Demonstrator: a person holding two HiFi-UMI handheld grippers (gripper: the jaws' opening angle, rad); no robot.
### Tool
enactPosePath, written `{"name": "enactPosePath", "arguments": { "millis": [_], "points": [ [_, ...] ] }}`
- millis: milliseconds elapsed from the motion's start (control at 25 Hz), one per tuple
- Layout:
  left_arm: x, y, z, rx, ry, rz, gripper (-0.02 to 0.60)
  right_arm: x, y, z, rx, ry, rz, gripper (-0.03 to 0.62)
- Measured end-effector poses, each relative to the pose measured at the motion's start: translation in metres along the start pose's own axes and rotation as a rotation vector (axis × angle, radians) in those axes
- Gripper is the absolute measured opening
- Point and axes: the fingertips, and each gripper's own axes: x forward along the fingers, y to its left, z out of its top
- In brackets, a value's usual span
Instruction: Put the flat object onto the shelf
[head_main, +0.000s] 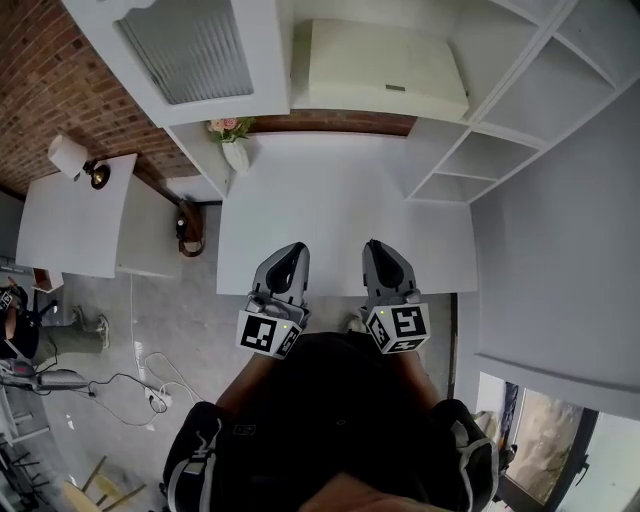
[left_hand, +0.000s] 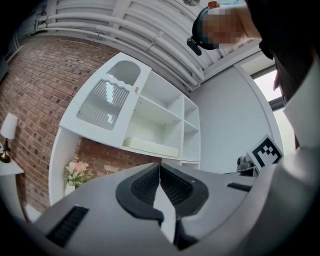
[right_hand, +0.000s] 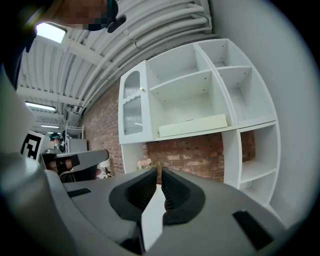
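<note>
On the shelf (head_main: 545, 75) beyond the table (head_main: 340, 200), the flat object (head_main: 380, 70) already lies. The left gripper (head_main: 292, 252) and right gripper (head_main: 378, 250) hover at the table's near edge, jaws closed and empty. Placement looks complete, with no move left to make.

Two grippers (head_main: 297, 248) (head_main: 373, 245), one flat object (head_main: 385, 65), one flower vase (head_main: 235, 150), perhaps one lamp (head_main: 70, 157).

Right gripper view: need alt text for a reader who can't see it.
The jaws of the right gripper stand shut and empty in the foreground, aimed at a white shelf unit against a brick wall. A flat cream slab lies on the lower shelf of its wide compartment, right of a ribbed-glass cabinet door.
</note>
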Motion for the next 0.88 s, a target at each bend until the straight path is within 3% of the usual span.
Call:
{"name": "enactPosePath", "arguments": {
  "millis": [880],
  "points": [
    [-0.0017, 0.0017, -0.0017, -0.005, 0.003, 0.002, 0.014, -0.0041, -0.0017, -0.0059, -0.036, 0.008, -0.025, 0.037]
  ]
}}
